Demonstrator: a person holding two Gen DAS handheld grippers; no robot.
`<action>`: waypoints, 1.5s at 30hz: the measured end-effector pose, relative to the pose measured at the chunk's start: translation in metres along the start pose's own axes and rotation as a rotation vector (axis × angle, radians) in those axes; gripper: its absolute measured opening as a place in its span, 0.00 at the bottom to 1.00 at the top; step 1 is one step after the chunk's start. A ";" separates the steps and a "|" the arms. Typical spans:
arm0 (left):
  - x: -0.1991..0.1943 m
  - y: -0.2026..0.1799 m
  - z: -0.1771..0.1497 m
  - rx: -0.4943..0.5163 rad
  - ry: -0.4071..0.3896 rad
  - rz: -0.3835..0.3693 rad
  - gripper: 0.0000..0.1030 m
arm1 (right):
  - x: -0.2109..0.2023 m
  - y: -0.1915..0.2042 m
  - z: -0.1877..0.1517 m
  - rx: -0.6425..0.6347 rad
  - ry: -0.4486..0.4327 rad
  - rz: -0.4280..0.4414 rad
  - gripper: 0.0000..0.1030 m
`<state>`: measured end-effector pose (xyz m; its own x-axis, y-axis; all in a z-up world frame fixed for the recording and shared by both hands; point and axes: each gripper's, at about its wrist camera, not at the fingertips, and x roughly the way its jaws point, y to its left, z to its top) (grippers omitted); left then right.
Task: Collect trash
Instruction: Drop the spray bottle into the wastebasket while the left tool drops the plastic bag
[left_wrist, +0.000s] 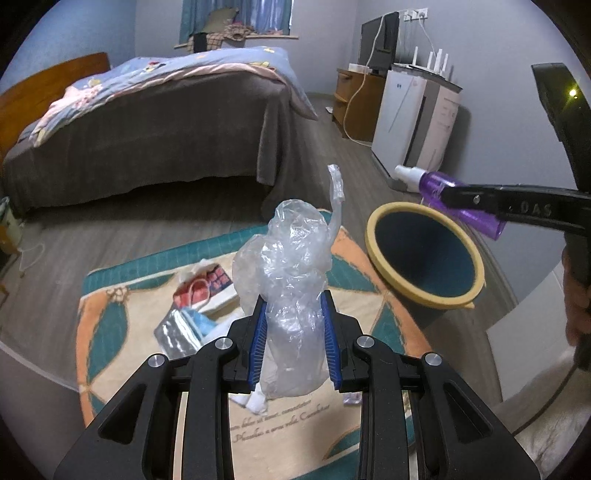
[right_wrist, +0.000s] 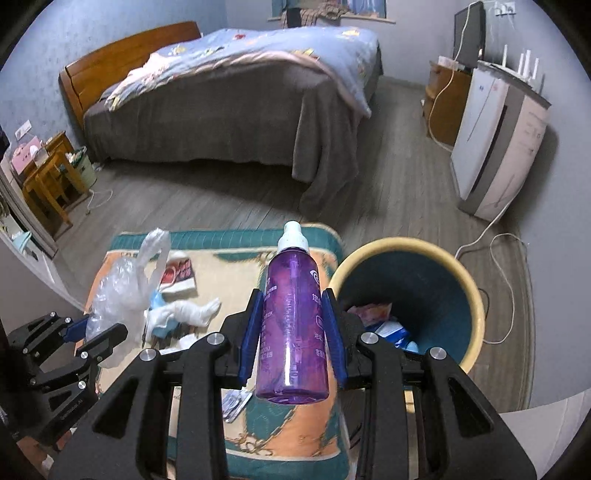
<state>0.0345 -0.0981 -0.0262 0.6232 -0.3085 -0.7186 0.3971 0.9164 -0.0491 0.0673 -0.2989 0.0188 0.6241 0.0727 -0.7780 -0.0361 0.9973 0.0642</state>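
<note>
My left gripper (left_wrist: 293, 339) is shut on a crumpled clear plastic bag (left_wrist: 288, 266) and holds it above the rug. My right gripper (right_wrist: 293, 332) is shut on a purple spray bottle (right_wrist: 293, 325) with a white cap, held just left of the bin. In the left wrist view the bottle (left_wrist: 476, 214) hangs over the far rim of the bin. The round bin (right_wrist: 469, 288), yellow rim and dark teal inside, stands at the rug's right edge and holds some wrappers (right_wrist: 384, 321). It also shows in the left wrist view (left_wrist: 424, 291). Loose trash lies on the rug: a red printed packet (left_wrist: 203, 288), a silver wrapper (left_wrist: 177, 336) and white tissue (right_wrist: 188, 314).
A patterned teal and orange rug (left_wrist: 110, 332) covers the floor in front. A bed (left_wrist: 147, 122) stands behind it. A white appliance (right_wrist: 495, 158) with a trailing cable (right_wrist: 509, 266) stands by the right wall. A wooden bedside table (right_wrist: 48, 181) is at the far left.
</note>
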 end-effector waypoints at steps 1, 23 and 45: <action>0.001 -0.002 0.001 0.003 -0.001 -0.001 0.28 | -0.002 -0.003 0.000 0.000 -0.007 -0.003 0.31; 0.043 -0.074 0.014 0.154 0.051 -0.057 0.28 | -0.005 -0.123 0.009 0.089 -0.035 -0.154 0.31; 0.143 -0.157 0.032 0.235 0.187 -0.159 0.32 | 0.059 -0.178 -0.009 0.313 0.131 -0.160 0.31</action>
<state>0.0824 -0.2944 -0.0993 0.4153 -0.3708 -0.8307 0.6371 0.7703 -0.0253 0.1036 -0.4720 -0.0438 0.4962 -0.0626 -0.8659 0.3070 0.9456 0.1075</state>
